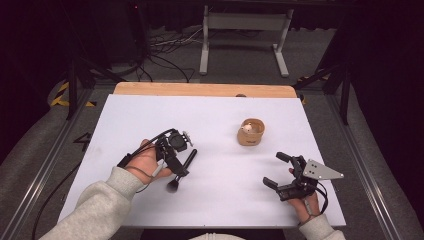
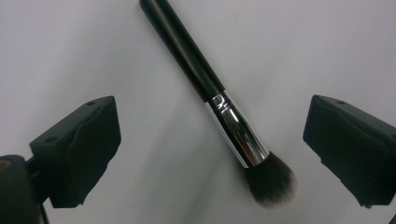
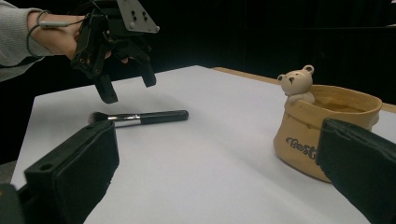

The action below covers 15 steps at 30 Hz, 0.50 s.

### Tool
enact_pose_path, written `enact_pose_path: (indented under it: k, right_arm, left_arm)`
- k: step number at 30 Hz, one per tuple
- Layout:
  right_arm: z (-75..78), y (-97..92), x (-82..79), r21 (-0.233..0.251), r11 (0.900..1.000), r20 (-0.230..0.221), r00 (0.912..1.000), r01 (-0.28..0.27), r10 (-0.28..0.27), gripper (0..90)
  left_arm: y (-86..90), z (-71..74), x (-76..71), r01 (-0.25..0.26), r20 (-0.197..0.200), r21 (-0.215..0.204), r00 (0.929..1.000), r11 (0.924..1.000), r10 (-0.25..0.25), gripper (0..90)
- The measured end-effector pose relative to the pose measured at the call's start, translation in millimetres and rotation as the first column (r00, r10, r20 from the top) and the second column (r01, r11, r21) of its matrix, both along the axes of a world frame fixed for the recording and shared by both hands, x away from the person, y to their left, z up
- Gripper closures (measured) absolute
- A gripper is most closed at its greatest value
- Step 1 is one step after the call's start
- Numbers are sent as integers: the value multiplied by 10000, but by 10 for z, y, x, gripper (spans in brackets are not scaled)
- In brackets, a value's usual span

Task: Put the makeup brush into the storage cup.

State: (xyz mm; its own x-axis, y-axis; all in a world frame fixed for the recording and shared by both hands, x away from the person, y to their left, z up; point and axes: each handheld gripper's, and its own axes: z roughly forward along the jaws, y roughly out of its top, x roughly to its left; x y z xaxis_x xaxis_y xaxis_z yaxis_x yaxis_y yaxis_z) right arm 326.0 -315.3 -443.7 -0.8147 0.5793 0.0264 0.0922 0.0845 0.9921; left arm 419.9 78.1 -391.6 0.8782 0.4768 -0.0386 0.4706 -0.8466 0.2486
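White sheeting covered the bench (image 1: 210,115), with dark floor and cables beyond it. Your left hand-held gripper (image 1: 175,152) hung just above the makeup brush (image 1: 183,170), jaws spread wide to either side of it and touching nothing. That brush (image 2: 219,100) lay flat on the sheet, bristles toward you, black handle pointing away. Your right hand-held gripper (image 1: 279,170) rested low at the near right of the bench, jaws parted and empty. A tan pot (image 3: 327,130) with a small bear figure (image 3: 297,83) on its rim stood well apart from the brush; its contents were hard to make out.
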Motion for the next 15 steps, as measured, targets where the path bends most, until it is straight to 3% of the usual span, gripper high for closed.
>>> enact_pose_path:
  k: [5,8,15]
  right_arm:
    - [-1,-2,-2,15,10000,-17,10000,4,-4,0]
    - [0,-3,-6,35,10000,-20,10000,0,0,0]
    - [-4,4,-5,-15,10000,-43,10000,-31,31,0]
  left_arm:
    - [-36,-53,11,3,-82,171,10000,9999,-2,57]
    - [-49,-79,12,-69,-12,26,10000,10000,69,65]
    - [-93,-141,18,111,-190,348,9998,9993,-105,85]
